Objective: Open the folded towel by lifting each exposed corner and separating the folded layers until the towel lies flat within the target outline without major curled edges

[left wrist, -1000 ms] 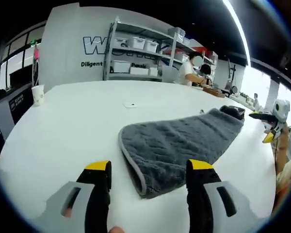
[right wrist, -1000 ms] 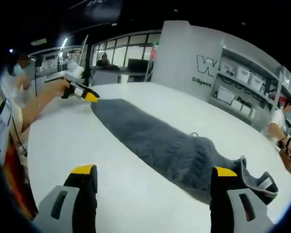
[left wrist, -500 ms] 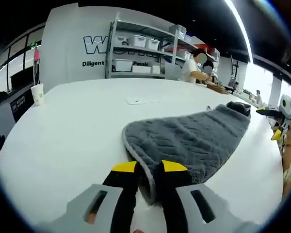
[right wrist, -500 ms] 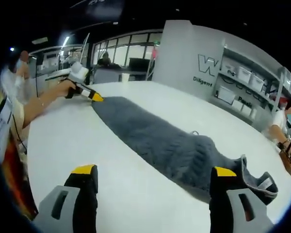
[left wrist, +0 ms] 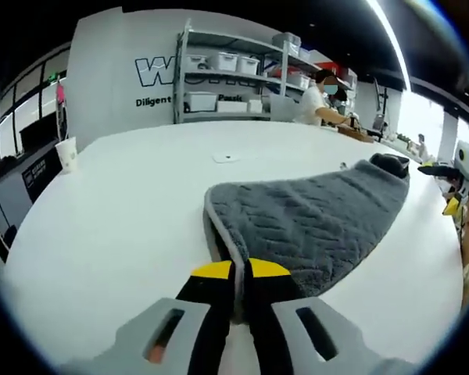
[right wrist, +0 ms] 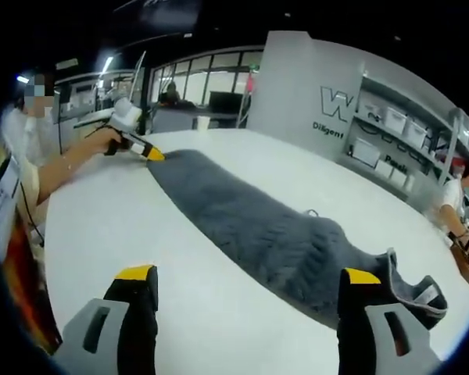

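A grey quilted towel [left wrist: 313, 219] with a pale trimmed edge lies folded and stretched long across the white table [left wrist: 109, 219]. My left gripper [left wrist: 239, 270] is shut on the towel's near corner edge, its yellow tips pressed together over the trim. In the right gripper view the same towel [right wrist: 250, 234] runs from upper left to lower right. Its bunched end [right wrist: 418, 295] lies beside the right jaw. My right gripper [right wrist: 248, 275] stands open just above the table, with the towel's edge between the jaws. The left gripper [right wrist: 137, 148] shows at the towel's far end, held by a person's hand.
A paper cup [left wrist: 66, 152] stands near the table's left edge. A small white object [left wrist: 227, 157] lies beyond the towel. Shelves with white boxes [left wrist: 234, 78] line the back wall, and a person [left wrist: 320, 94] works at a bench there. The right gripper [left wrist: 453, 187] shows at the far right.
My left gripper went from wide open to shut on the towel's near edge and moved in closer. The right gripper has stayed open and still.
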### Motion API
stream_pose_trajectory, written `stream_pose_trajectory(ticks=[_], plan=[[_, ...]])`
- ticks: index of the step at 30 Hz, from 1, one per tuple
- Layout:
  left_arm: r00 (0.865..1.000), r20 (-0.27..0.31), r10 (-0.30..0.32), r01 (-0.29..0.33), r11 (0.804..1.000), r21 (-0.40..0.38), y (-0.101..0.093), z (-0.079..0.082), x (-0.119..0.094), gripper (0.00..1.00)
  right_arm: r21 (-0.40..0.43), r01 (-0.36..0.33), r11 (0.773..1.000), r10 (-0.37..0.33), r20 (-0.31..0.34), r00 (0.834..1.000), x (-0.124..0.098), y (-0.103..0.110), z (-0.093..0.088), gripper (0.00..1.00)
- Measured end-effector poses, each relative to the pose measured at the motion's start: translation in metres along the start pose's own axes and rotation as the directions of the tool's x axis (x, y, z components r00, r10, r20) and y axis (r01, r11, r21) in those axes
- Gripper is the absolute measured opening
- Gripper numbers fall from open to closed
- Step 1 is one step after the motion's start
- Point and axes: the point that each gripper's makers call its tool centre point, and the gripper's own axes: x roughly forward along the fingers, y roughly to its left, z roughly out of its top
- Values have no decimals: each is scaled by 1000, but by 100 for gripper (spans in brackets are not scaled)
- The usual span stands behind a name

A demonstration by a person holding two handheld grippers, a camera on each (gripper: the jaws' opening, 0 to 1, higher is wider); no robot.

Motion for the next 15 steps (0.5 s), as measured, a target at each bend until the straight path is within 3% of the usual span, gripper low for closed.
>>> stream_pose_trajectory(ticks=[15], plan=[[997, -17, 78, -78, 997, 12, 33, -11, -22, 5, 7, 10, 1000, -10, -2, 1000, -3, -4, -2, 95]])
